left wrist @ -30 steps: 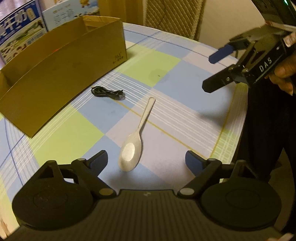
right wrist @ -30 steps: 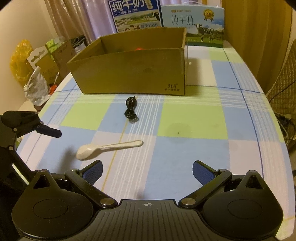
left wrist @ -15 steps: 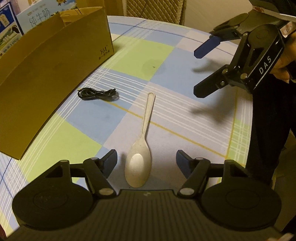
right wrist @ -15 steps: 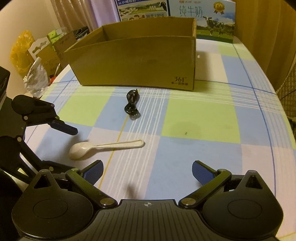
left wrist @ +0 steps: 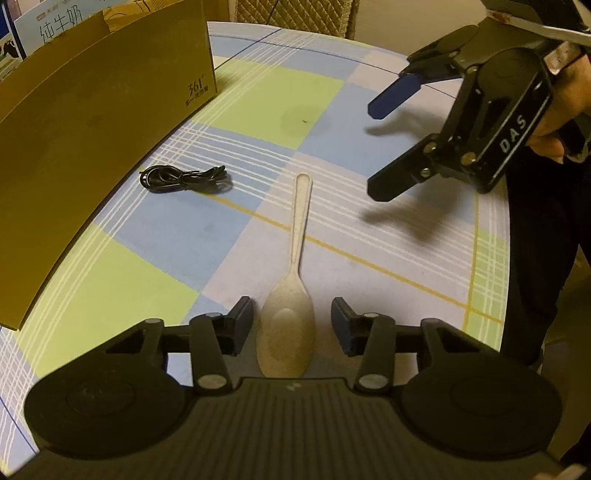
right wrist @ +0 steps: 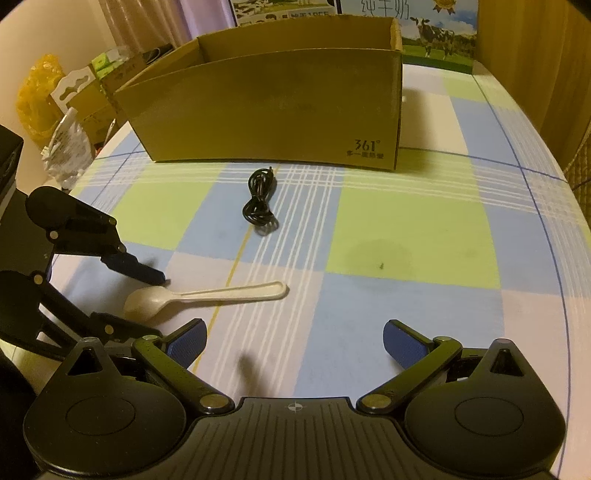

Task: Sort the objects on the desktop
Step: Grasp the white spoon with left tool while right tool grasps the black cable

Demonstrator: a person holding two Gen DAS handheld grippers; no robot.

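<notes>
A cream plastic spoon [left wrist: 301, 229] lies on the checked tablecloth, handle pointing away from my left gripper [left wrist: 291, 325]. That gripper is open, with one finger on each side of the spoon's bowl, close to it but with gaps showing. In the right wrist view the spoon [right wrist: 221, 293] lies crosswise, and the left gripper [right wrist: 147, 302] straddles its bowl end. A coiled black cable [left wrist: 184, 179] [right wrist: 260, 203] rests in front of the cardboard box [left wrist: 92, 129] [right wrist: 277, 110]. My right gripper [right wrist: 294, 339] [left wrist: 384, 144] hovers open above the cloth, with nothing between its fingers.
Milk cartons [right wrist: 436, 33] stand behind the box. Bags and small boxes [right wrist: 55, 110] sit off the table's left side. A woven chair back [left wrist: 295, 14] stands past the far edge. A hand [left wrist: 557, 122] holds the right gripper near the rounded table edge [left wrist: 509, 221].
My left gripper has moved forward and down, so the spoon's bowl now sits between its fingers, which have narrowed. My right gripper has drifted closer to the box and cable.
</notes>
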